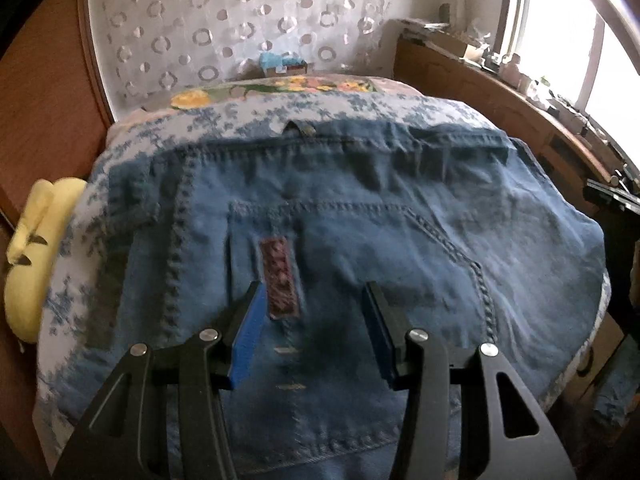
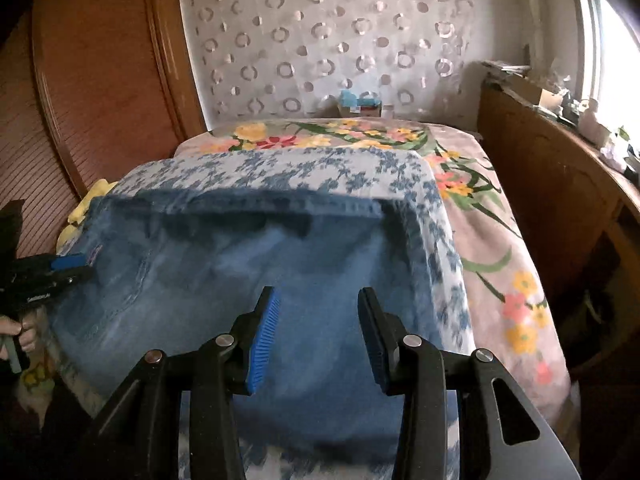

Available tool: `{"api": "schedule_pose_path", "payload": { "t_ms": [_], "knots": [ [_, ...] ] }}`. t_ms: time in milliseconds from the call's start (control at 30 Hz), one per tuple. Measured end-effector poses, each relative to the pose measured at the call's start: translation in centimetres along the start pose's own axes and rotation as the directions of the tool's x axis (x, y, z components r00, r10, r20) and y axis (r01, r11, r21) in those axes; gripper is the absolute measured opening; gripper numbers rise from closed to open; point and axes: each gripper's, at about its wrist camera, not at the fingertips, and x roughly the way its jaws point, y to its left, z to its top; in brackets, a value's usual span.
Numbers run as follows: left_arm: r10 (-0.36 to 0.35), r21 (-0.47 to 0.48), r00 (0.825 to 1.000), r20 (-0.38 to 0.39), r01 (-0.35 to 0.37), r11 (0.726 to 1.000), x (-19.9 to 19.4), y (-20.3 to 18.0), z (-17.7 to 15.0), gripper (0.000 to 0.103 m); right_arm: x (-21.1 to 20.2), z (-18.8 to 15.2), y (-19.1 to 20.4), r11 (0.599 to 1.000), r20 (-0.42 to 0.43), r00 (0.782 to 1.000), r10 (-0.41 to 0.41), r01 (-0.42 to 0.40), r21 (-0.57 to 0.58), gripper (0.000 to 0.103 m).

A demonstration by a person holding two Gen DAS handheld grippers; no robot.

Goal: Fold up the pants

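Note:
Blue denim pants [image 1: 360, 240] lie flat on a blue-patterned white cloth [image 1: 240, 116] over a bed. In the left wrist view I see the waistband at the far side, a back pocket and a dark red label [image 1: 279, 276]. My left gripper [image 1: 314, 312] is open and empty just above the pocket area. In the right wrist view the pants [image 2: 240, 264] fill the middle. My right gripper [image 2: 318, 312] is open and empty over the denim. The left gripper [image 2: 68, 266] shows at the left edge of that view.
A floral blanket [image 2: 492, 240] covers the bed to the right. A yellow soft toy [image 1: 36, 256] sits at the bed's left edge. A wooden wardrobe [image 2: 100, 80] stands left, a wooden cabinet [image 2: 560, 200] with clutter right, a circle-patterned curtain [image 2: 320, 40] behind.

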Motion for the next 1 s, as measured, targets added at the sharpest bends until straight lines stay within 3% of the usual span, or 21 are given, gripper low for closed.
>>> {"api": "schedule_pose_path", "payload": {
  "t_ms": [167, 300, 467, 700, 1000],
  "knots": [
    [0.038, 0.007, 0.999, 0.008, -0.038, 0.999, 0.4, -1.0, -1.0, 0.052, -1.5, -2.2, -0.3, 0.999, 0.0, 1.0, -0.009, 0.009, 0.038, 0.042],
    [0.028, 0.002, 0.999, 0.025, -0.028, 1.0, 0.7, -1.5, -1.3, 0.068, -3.7, -3.8, -0.6, 0.997, 0.006, 1.0, -0.013, 0.013, 0.079, 0.042],
    [0.03, 0.014, 0.999, 0.017, -0.03, 0.999, 0.9, -1.9, -1.3, 0.075, -5.6, -4.3, -1.6, 0.992, 0.022, 0.999, -0.034, 0.031, 0.119, 0.042],
    [0.022, 0.007, 0.999, 0.023, -0.022, 1.0, 0.8, -1.6, -1.4, 0.076, -6.2, -5.2, -3.4, 0.976, 0.02, 0.997, -0.078, 0.072, 0.206, 0.043],
    [0.015, 0.034, 1.0, 0.009, -0.015, 0.999, 0.3, -1.7, -1.6, 0.076, -4.8, -5.9, -5.8, 0.936, -0.012, 1.0, -0.02, 0.023, 0.35, 0.043]
  ]
}}
